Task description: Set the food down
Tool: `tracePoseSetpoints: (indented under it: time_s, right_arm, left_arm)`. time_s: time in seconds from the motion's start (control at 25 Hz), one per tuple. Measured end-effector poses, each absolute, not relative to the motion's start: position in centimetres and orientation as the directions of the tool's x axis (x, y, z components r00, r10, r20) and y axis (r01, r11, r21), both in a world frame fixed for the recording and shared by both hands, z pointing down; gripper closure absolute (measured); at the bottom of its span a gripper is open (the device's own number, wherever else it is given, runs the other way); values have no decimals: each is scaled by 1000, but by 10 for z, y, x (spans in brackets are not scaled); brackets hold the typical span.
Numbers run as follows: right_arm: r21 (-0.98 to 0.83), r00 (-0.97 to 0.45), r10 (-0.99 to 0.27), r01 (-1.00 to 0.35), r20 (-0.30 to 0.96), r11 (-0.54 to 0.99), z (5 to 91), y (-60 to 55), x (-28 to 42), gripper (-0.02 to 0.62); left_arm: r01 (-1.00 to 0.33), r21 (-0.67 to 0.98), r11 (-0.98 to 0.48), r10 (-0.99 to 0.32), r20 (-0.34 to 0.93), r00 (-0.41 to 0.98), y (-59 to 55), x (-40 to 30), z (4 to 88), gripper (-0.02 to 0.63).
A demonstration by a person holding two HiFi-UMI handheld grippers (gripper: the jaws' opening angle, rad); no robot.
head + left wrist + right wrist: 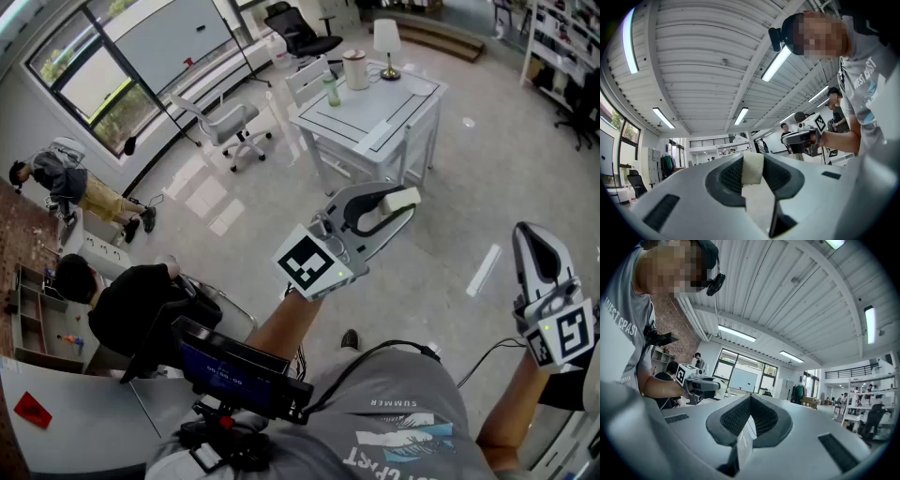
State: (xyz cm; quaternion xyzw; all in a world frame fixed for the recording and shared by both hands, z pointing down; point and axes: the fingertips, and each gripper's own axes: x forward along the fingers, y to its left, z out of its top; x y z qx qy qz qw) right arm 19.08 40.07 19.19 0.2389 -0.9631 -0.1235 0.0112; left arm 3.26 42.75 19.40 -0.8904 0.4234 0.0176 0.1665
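Left gripper (409, 205) clamps a pale food block (394, 200) by its sides; it looks light, soft, crushable. Right gripper (529, 234) is closed and empty.

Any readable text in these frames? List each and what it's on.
"SUMMER": front of the person's grey T-shirt, head view.
"WEST COAST": same shirt's chest print, left gripper view; the O is unclear.
Blue screen on the black device at the person's chest: characters too small to read.
Black-and-white marker cubes: pattern only, no characters.
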Motion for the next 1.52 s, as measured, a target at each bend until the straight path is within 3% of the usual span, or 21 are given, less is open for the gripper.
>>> tracePoseSetpoints:
  time_s: [1.52]
  right_arm:
    - [179, -878, -477, -474, -30, 862, 207, 372, 164, 589]
  left_arm:
    - [-755, -243, -609, -743, -160, 650, 396, 11, 208, 500]
